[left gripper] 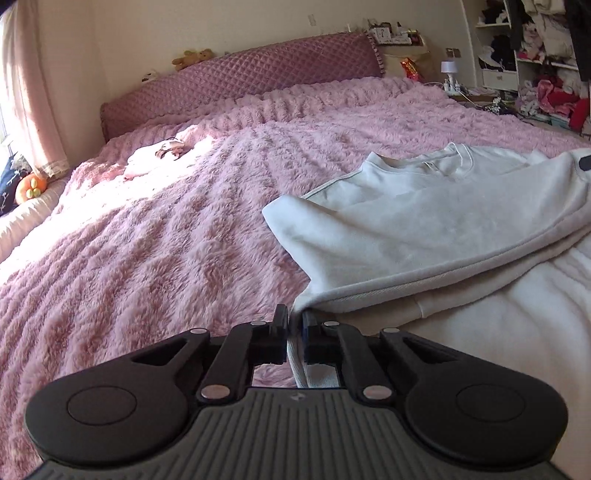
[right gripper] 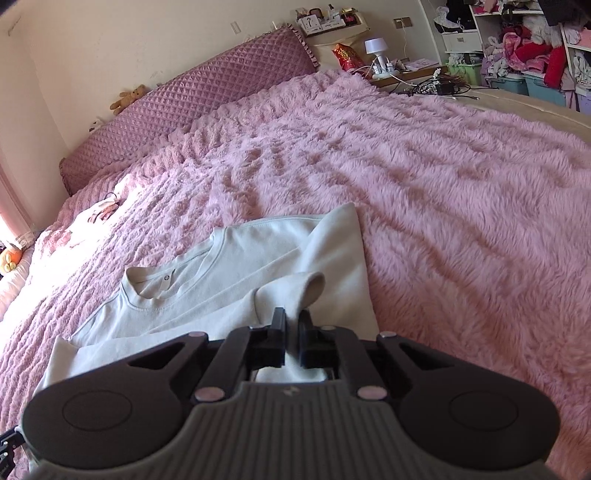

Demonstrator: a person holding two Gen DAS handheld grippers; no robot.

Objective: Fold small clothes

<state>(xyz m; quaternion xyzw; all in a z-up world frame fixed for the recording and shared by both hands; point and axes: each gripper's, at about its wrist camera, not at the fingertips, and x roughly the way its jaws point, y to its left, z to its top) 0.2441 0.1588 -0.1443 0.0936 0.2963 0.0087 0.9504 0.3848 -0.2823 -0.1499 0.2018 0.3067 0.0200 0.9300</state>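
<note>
I had both grippers low over the bed, and the room spread out behind them. The pink fuzzy blanket (left gripper: 184,229) covered nearly the whole mattress, its pile lying in wavy ridges, with a bright patch of sun at about ten o'clock in the left wrist view. A small pale garment (left gripper: 155,155) lay in that sunlit patch, well apart from my work. At the head of the bed ran a long quilted mauve bolster (left gripper: 240,81) against the cream wall (left gripper: 221,26), with a brown teddy bear (left gripper: 192,57) perched on top of it. A pink curtain (left gripper: 26,85) hung at nine o'clock. At one o'clock I saw a white lamp (left gripper: 448,70) on a bedside table, and beyond it open shelves (left gripper: 535,55) crammed with clothes.

The white sweatshirt (left gripper: 424,229) lay at the near edge of the blanket, collar toward the bolster, its sleeves folded in across the body. My left gripper (left gripper: 294,321) was pinching the sweatshirt's near left edge, its jaws pressed together on the fabric. In the right wrist view my right gripper (right gripper: 291,321) was pinching a sleeve (right gripper: 291,291) just short of its open cuff, which stood up ahead of the fingers at twelve o'clock.
</note>
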